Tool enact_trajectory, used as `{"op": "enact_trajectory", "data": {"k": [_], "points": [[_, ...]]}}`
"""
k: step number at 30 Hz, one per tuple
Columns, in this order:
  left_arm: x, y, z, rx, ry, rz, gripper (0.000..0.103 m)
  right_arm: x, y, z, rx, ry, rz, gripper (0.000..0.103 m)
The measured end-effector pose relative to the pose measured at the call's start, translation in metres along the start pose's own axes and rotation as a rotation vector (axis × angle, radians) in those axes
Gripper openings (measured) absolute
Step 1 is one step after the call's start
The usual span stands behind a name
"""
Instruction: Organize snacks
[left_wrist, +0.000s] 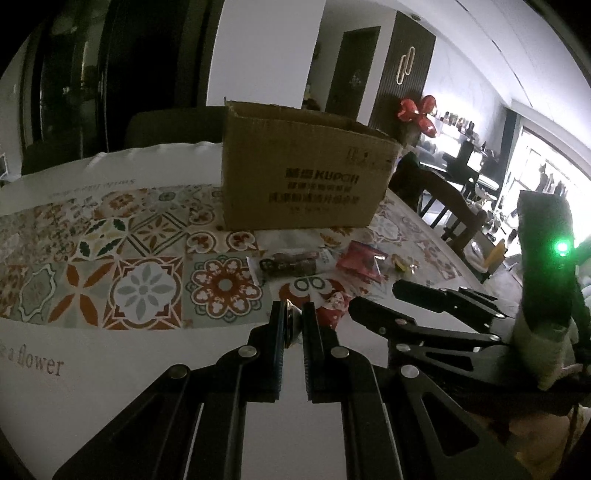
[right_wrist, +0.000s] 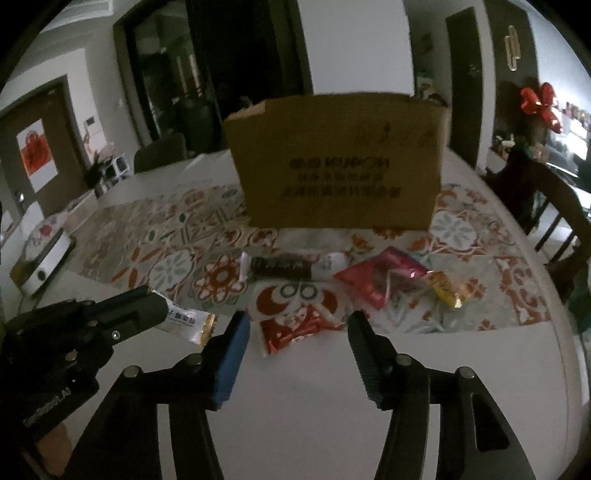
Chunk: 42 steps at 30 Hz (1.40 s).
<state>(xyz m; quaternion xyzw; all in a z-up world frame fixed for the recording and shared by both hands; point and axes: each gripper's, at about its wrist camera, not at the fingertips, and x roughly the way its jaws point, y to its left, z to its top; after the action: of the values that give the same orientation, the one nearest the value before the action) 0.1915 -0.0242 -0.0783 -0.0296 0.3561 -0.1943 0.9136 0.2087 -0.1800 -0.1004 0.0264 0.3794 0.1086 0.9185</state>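
My left gripper is shut on a white snack bar wrapper with a gold end, held above the table; in the left wrist view only its thin edge shows between the jaws. My right gripper is open and empty, just short of a red and white snack packet. On the patterned cloth lie a dark bar packet, a pink packet and a small yellow packet. An open cardboard box stands behind them.
A white round appliance sits at the table's left edge. Dark chairs stand at the right side and behind the table. The right gripper also shows in the left wrist view.
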Motion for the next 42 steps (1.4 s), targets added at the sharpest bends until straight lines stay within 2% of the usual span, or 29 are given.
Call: {"op": "enact_trajectory", "data": {"k": [3,5,7,13,19,21,22,24,25,26,28,37,42], "points": [[0.003,0.003,0.0,-0.009,0.007,0.009,0.01,0.011,-0.001,0.001,-0.004,0.021,0.012,0.058],[0.006,0.005,0.0,-0.015,0.014,0.01,0.01,0.02,0.0,0.003,-0.02,0.046,0.026,0.066],[0.009,0.006,-0.001,-0.023,0.02,0.011,0.01,0.027,0.001,0.005,-0.034,0.067,0.022,0.068],[0.019,0.01,-0.002,-0.035,0.041,0.024,0.01,0.049,0.002,0.008,-0.073,0.122,0.035,0.068],[0.025,0.013,0.0,-0.046,0.053,0.029,0.01,0.062,0.006,0.008,-0.11,0.134,0.019,0.068],[0.026,0.013,0.0,-0.046,0.053,0.03,0.01,0.063,0.006,0.007,-0.111,0.132,0.016,0.065],[0.027,0.013,0.0,-0.046,0.055,0.03,0.01,0.063,0.007,0.006,-0.116,0.131,0.013,0.06],[0.028,0.013,0.0,-0.048,0.056,0.03,0.01,0.062,0.008,0.006,-0.127,0.125,0.002,0.059],[0.028,0.013,0.0,-0.05,0.057,0.029,0.01,0.061,0.009,0.006,-0.129,0.118,-0.002,0.055],[0.028,0.013,0.0,-0.053,0.057,0.028,0.01,0.059,0.009,0.006,-0.129,0.107,-0.011,0.046],[0.028,0.014,0.0,-0.055,0.056,0.029,0.01,0.058,0.007,0.007,-0.121,0.107,-0.014,0.04],[0.019,0.01,0.002,-0.049,0.031,0.03,0.01,0.047,0.004,0.002,-0.098,0.087,-0.01,0.037],[0.01,0.005,0.009,-0.039,-0.001,0.022,0.01,0.028,0.006,0.006,-0.093,0.039,-0.024,0.037]]}}
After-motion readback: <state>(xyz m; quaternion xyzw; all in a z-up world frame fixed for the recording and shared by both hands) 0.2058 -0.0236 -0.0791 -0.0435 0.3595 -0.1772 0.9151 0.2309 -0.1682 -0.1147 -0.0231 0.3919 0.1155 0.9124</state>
